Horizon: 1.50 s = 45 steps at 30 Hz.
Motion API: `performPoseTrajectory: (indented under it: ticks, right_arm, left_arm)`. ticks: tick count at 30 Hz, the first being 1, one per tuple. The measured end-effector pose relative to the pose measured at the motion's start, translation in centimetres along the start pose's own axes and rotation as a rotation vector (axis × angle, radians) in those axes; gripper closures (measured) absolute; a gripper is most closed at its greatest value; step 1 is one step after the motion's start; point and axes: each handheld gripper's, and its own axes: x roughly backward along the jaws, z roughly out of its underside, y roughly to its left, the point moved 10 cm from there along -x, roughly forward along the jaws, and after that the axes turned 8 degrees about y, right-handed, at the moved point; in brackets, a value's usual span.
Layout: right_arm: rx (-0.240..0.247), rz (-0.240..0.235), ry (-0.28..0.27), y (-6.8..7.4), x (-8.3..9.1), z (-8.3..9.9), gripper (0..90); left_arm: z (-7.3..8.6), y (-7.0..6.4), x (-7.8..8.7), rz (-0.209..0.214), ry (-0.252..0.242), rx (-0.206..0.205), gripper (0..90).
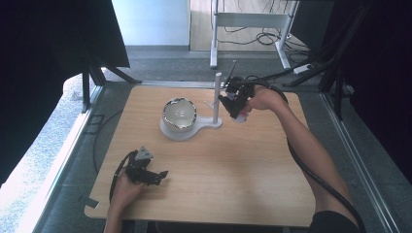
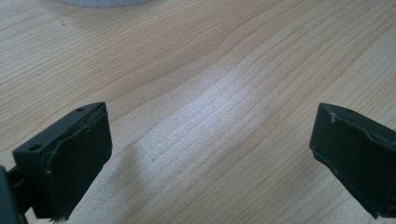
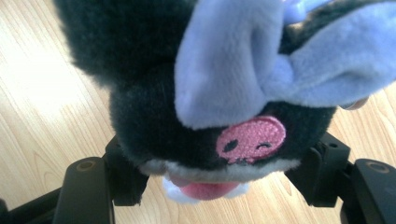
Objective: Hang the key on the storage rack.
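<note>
A black plush toy (image 3: 187, 93) with pale lilac ears and a pink embroidered skull patch hangs upside down between the jaws of my right gripper (image 3: 215, 172), which is shut on it. In the high view the right gripper (image 1: 234, 103) holds the plush toy (image 1: 240, 115) above the table, right of a white upright post (image 1: 217, 97). A shiny metal bowl (image 1: 179, 114) sits on the white stand base (image 1: 171, 134) that carries the post. My left gripper (image 1: 156, 175) rests open near the table's front left, and its fingers (image 2: 70, 158) stand wide apart over bare wood.
The wooden table (image 1: 233, 174) is bare in its middle and right front. Past its far edge stand a white desk frame (image 1: 252, 22) and floor cables (image 1: 272, 36). Dark curtains flank both sides.
</note>
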Motion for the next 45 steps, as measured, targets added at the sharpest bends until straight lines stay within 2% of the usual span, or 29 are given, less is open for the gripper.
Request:
performPoseTrajectory:
  ticks: [7,11,15,23,34,45]
  right_arm:
    - [0.004,-0.008,0.001,0.0,-1.5,-0.2,30.9]
    - [0.006,-0.010,-0.007,0.0,-1.7,-0.3,29.5]
    - [0.015,-0.012,-0.018,0.0,-1.4,-0.4,26.7]
    - [0.008,0.016,-0.051,-0.3,-0.6,0.0,19.6]
    - [0.001,0.053,-0.074,-0.7,-0.2,0.9,16.7]
    - [0.008,0.063,-0.101,-0.3,0.1,1.7,14.0]
  left_arm:
    - [0.0,0.0,-0.1,0.001,0.001,0.001,0.0]
    - [0.1,0.1,-0.1,0.001,0.000,0.002,0.0]
    - [0.1,0.0,-0.1,0.002,0.000,0.002,0.0]
    - [0.0,-0.1,-0.1,0.005,0.003,0.000,0.0]
    - [0.0,-0.1,-0.2,0.003,0.006,-0.001,0.0]
    - [0.0,-0.1,-0.3,0.004,0.006,-0.002,0.0]
